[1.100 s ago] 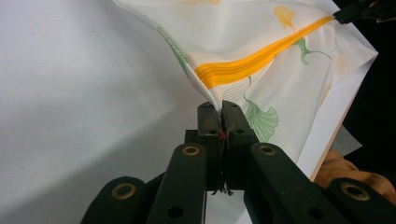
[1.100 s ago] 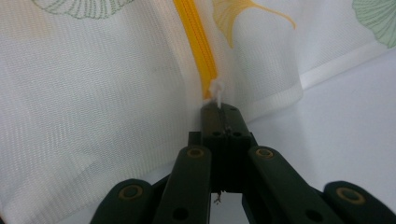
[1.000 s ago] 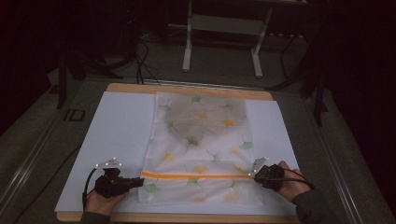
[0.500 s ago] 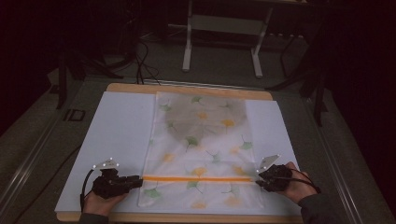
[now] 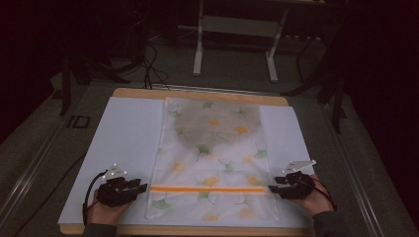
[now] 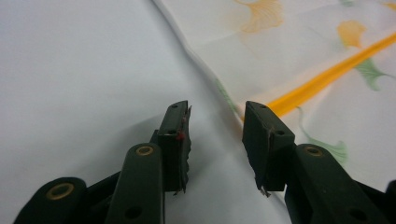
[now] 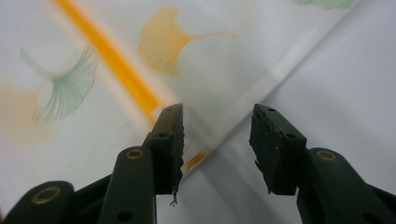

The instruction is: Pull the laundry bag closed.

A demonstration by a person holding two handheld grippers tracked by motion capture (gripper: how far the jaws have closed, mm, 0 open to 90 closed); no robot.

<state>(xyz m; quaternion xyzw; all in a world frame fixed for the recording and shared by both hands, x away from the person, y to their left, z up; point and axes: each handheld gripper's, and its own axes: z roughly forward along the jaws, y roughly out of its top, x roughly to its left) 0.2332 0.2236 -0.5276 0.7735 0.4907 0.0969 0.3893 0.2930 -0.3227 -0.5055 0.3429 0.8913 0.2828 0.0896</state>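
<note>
Your table (image 5: 197, 94) was a wooden-edged top with a big white sheet (image 5: 123, 143) spread over most of it. On that sheet you had a leaf-print cloth (image 5: 215, 163) lying flat, orange stripe (image 5: 207, 189) across its near end.

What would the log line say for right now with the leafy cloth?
left gripper: open, jaws just opening, at cloth's left edge | right gripper: open, jaws just opening, at right edge | leafy cloth: flat on white sheet
</note>
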